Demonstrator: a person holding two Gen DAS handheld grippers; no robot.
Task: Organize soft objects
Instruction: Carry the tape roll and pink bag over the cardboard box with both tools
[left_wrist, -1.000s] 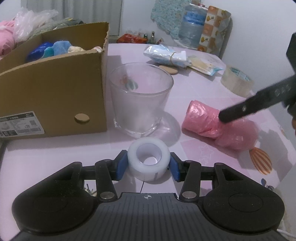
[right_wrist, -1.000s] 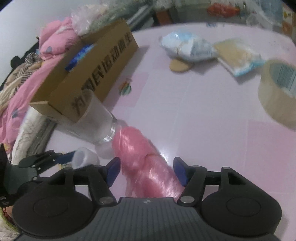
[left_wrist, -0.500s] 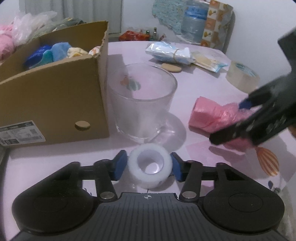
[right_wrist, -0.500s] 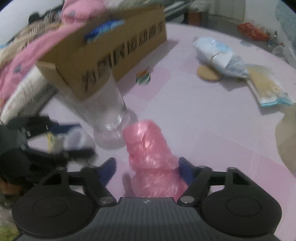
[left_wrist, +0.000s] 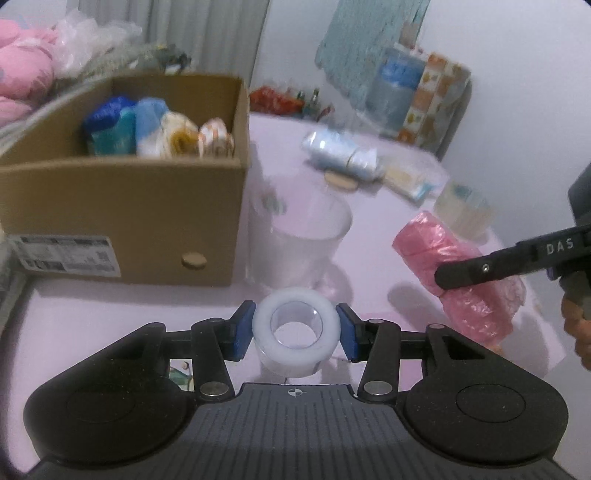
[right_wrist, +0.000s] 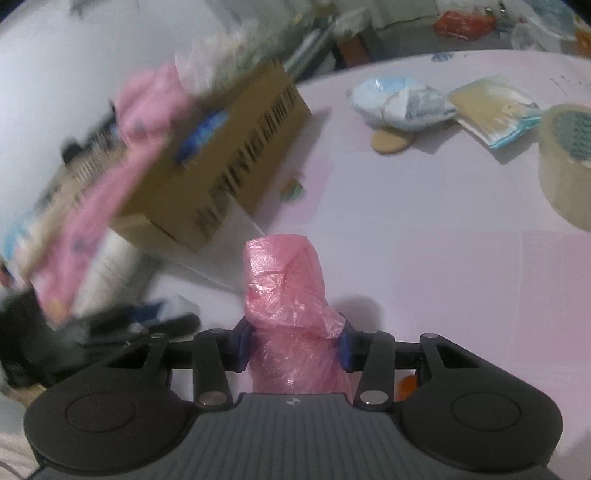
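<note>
Left gripper (left_wrist: 294, 336) jaws pinch white tape roll (left_wrist: 294, 341); right gripper (right_wrist: 291, 345) jaws just closed, squeezing pink bag roll (right_wrist: 286, 295).

White tape roll (left_wrist: 294, 329): ring, hole facing camera, squeezed between blue pads at 6 o'clock of left view, off the table. Pink bag roll (right_wrist: 295, 328): crinkled plastic cylinder, pinched at mid-length, end pointing 12 o'clock; in left view at 3 o'clock. Box (left_wrist: 122, 206) at 10 o'clock, open, holding bundled soft items.
</note>
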